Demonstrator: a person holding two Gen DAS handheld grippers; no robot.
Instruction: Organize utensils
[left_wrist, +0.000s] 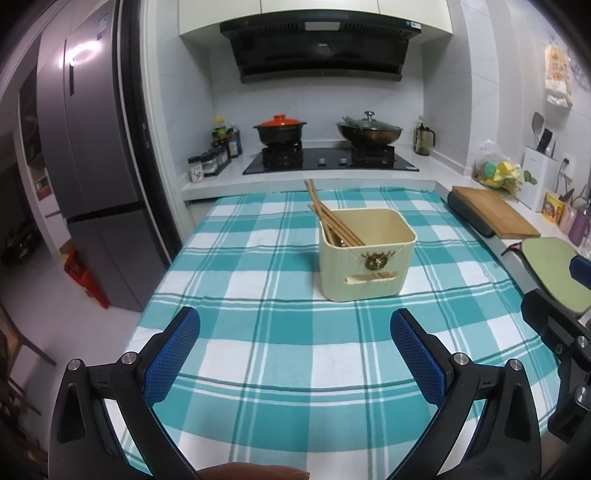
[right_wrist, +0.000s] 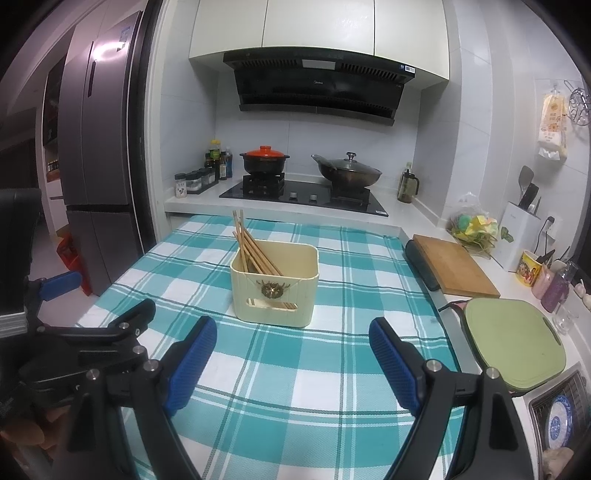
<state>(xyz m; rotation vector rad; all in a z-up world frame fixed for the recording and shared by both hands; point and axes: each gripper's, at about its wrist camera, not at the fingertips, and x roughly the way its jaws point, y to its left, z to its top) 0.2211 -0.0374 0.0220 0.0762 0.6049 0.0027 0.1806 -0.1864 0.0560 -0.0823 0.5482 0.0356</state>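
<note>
A cream utensil holder (left_wrist: 367, 258) stands on the teal checked tablecloth (left_wrist: 258, 314). Several wooden chopsticks (left_wrist: 325, 214) lean in it toward the back left, with a metal utensil tip barely showing inside. It also shows in the right wrist view (right_wrist: 275, 284), with the chopsticks (right_wrist: 251, 247). My left gripper (left_wrist: 295, 350) is open and empty, hovering in front of the holder. My right gripper (right_wrist: 291, 362) is open and empty, also in front of the holder. The left gripper body (right_wrist: 92, 343) shows at the left of the right wrist view.
A stove with an orange-lidded pot (left_wrist: 279, 129) and a wok (left_wrist: 369, 131) lies behind the table. A wooden cutting board (right_wrist: 452, 264) and a green board (right_wrist: 511, 341) lie at the right. A fridge (left_wrist: 92, 166) stands at the left.
</note>
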